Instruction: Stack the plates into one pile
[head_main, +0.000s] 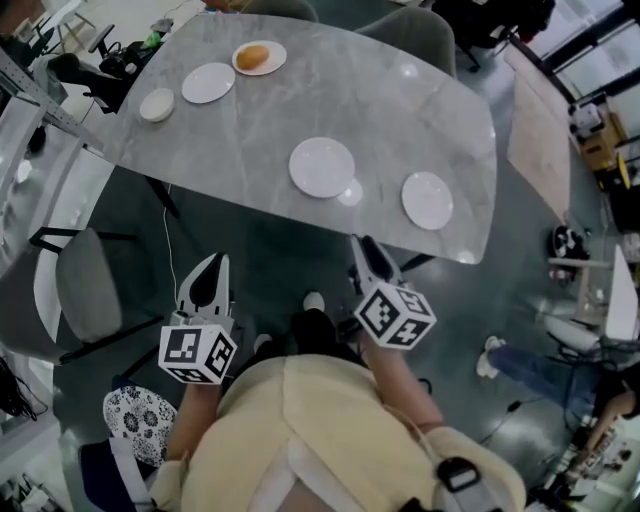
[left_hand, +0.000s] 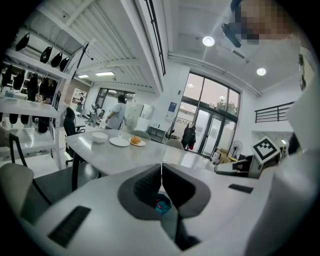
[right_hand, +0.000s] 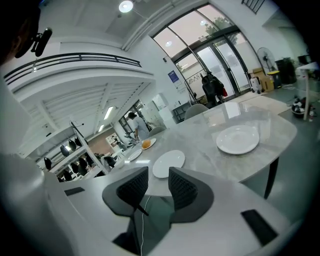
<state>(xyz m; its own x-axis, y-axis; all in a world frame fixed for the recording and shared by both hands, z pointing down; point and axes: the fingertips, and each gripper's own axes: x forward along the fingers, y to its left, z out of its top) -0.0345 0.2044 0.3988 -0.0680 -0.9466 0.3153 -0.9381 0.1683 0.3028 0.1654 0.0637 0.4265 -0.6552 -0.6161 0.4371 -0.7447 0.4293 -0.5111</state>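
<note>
Two empty white plates lie near the grey table's near edge: one at the middle (head_main: 322, 166) (right_hand: 168, 163), one further right (head_main: 427, 200) (right_hand: 238, 139). At the far left end sit another white plate (head_main: 208, 83) (left_hand: 119, 142), a plate with a bun (head_main: 259, 57) (left_hand: 136, 142) and a small white bowl (head_main: 157, 104) (left_hand: 99, 137). Both grippers hang below the table's near edge, apart from every plate. My left gripper (head_main: 214, 264) (left_hand: 161, 168) is shut with its tips touching and nothing between them. My right gripper (head_main: 364, 248) (right_hand: 158, 173) is open and empty, pointing toward the middle plate.
The grey marble table (head_main: 400, 110) curves round at its right end. A grey chair (head_main: 88, 285) stands left of me, below the table. Chairs sit at the far side, a wooden table (head_main: 540, 130) at the right, and shelving (left_hand: 30, 100) at the left.
</note>
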